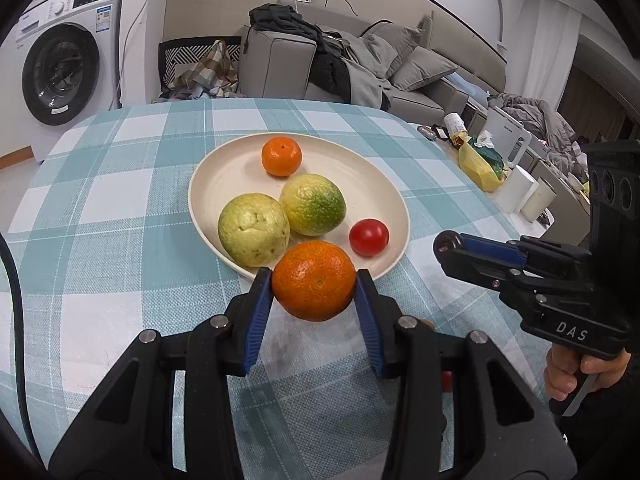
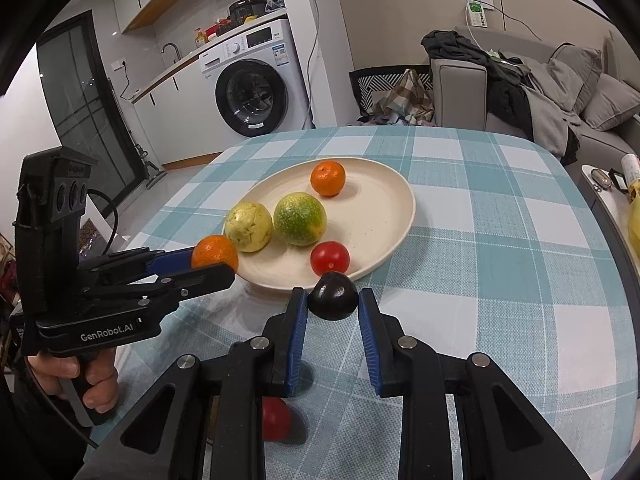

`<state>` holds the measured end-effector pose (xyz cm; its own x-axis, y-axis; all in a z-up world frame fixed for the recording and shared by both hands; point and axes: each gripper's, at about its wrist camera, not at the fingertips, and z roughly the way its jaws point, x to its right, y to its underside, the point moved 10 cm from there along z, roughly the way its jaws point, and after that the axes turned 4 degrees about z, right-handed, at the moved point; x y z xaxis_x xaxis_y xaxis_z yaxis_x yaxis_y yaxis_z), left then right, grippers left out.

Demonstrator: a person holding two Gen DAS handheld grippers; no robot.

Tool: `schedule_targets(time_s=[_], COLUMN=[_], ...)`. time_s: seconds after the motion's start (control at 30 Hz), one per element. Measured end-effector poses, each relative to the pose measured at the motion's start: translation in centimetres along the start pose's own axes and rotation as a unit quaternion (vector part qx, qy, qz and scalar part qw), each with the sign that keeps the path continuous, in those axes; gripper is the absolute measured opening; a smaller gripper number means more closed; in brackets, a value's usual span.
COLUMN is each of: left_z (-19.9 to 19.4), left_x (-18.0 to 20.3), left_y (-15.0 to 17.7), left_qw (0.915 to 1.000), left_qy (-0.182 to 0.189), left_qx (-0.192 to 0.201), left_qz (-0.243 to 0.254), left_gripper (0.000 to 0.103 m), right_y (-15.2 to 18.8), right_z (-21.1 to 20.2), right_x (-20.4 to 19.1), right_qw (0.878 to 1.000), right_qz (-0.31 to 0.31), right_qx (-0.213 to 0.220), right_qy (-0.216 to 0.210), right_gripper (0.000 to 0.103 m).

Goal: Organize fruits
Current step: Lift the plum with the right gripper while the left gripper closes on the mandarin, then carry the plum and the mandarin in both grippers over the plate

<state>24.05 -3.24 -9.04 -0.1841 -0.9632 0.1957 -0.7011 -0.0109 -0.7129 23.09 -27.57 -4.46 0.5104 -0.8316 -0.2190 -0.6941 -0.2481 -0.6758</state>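
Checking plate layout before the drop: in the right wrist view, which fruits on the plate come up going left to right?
Yellow-green fruit → green citrus → then the small orange at the back and the red tomato at the front, about level.

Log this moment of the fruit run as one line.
left gripper: shut on orange at plate rim | right gripper: shut on dark fruit | plate holds four fruits

bright even indoor light, soft shadows under fruit, sharp focus, strong fisheye bending and dark corners.
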Motion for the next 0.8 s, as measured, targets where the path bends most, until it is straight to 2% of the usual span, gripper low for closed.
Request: schedule_targets(time_s=[0.23, 0.8], left_z=[1.0, 2.8], left_x=[-0.4, -0.9], left_y=[-0.7, -1.1], left_qw=[1.0000, 0.9998], left_qy=[-0.008, 0.001], left_qx=[-0.005, -0.021], left_qz=[0.002, 0.002], left_gripper=[0.038, 0.038], right_y=[-0.7, -1.6], right_z=[0.8, 3.5], right_x=[-0.8, -2.6], right_qw=[1.000, 0.999], right_qz=[-0.008, -0.014], right_qx=[-0.005, -0.027], right_qy=[-0.007, -0.023], right_gripper=[0.027, 0.027])
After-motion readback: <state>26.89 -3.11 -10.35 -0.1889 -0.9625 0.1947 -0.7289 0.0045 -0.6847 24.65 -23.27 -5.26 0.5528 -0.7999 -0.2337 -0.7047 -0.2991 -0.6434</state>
